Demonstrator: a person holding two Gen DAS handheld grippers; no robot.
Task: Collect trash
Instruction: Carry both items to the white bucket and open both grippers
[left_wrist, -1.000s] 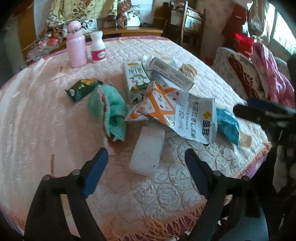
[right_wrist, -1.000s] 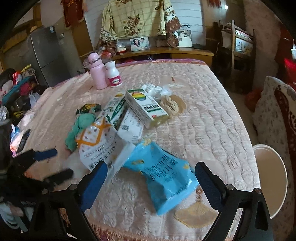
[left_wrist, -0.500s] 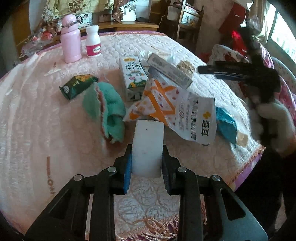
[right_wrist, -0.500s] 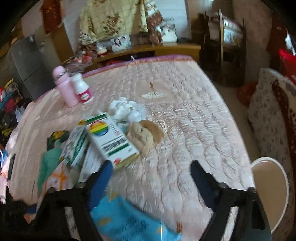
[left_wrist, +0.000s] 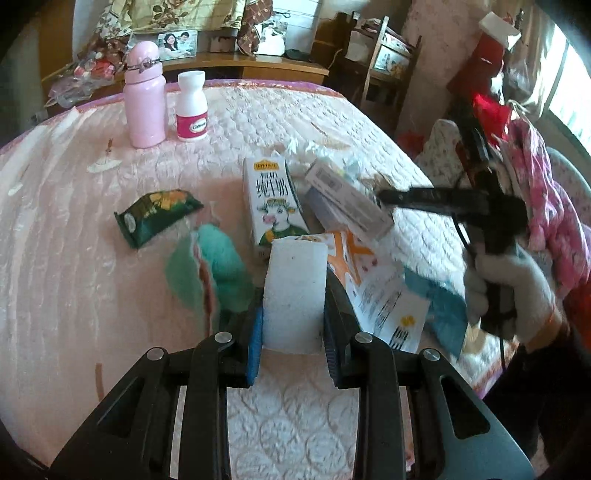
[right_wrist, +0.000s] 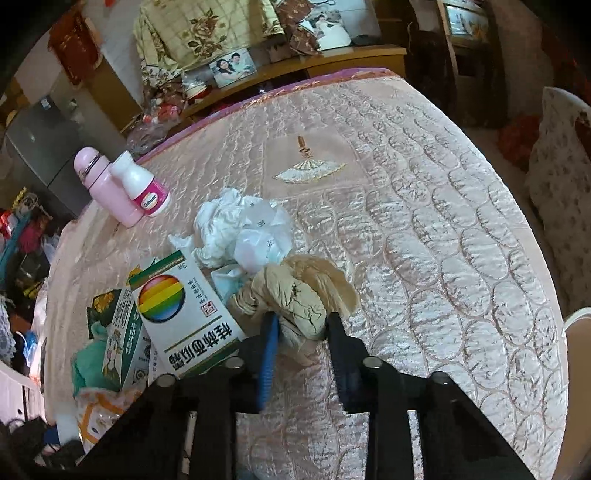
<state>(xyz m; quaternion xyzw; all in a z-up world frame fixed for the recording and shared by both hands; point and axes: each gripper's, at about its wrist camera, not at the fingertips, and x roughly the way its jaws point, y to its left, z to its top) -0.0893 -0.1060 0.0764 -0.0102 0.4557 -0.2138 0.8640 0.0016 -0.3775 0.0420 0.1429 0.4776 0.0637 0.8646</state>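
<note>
Quilted pink bed (right_wrist: 424, 229), scattered litter (right_wrist: 243, 229)

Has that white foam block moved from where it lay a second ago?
Yes. The white foam block, clamped in the left gripper, now overlaps the milk carton; before it lay flat nearer the table edge.

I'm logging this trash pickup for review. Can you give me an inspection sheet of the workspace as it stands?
Surface: quilted pink cover, rumpled.
Job's things: white foam block; crumpled tan bag; milk carton; rainbow box; white tissue wad; green wrapper.
Clutter: pink flask, white bottle, teal cloth.
Grippers: left gripper shut on foam block; right gripper just closed on tan bag.
Cables: nothing seen.
Surroundings: photo frame, white stool.
</note>
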